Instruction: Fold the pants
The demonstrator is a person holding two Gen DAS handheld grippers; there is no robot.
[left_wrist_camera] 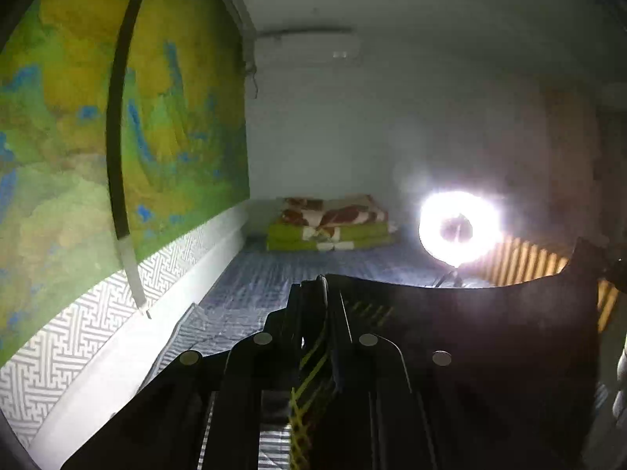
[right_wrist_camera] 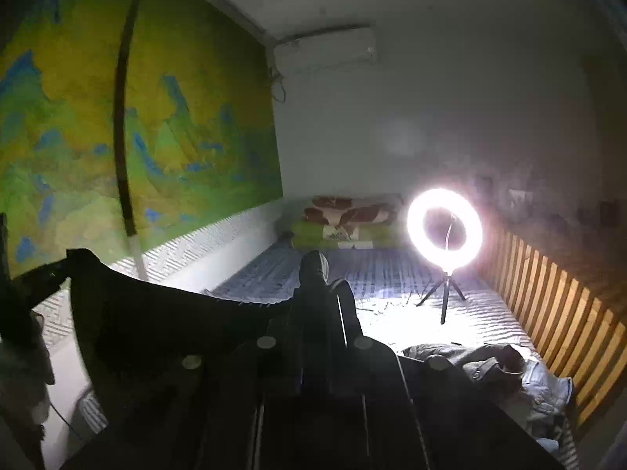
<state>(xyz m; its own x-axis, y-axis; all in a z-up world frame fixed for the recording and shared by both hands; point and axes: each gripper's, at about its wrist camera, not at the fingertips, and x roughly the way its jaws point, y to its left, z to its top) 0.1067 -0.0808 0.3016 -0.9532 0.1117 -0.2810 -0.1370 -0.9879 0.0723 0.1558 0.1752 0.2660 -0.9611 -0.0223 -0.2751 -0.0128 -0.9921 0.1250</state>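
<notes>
Black pants (left_wrist_camera: 490,333) hang stretched in the air between my two grippers, their top edge sagging in a curve. My left gripper (left_wrist_camera: 313,286) is shut on one end of the waist, and a yellow-checked lining (left_wrist_camera: 309,368) shows between its jaws. In the right wrist view the same pants (right_wrist_camera: 156,321) run off to the left, with my right gripper (right_wrist_camera: 321,270) shut on the other end. The left gripper (right_wrist_camera: 35,278) shows dimly at the cloth's far corner. The legs hang below, out of sight.
Below lies a bed with a blue striped sheet (right_wrist_camera: 392,274). Folded blankets (right_wrist_camera: 345,223) sit at its far end. A lit ring light (right_wrist_camera: 444,229) stands on a tripod on the bed. A heap of clothes (right_wrist_camera: 509,368) lies near the slatted wooden rail (right_wrist_camera: 548,305).
</notes>
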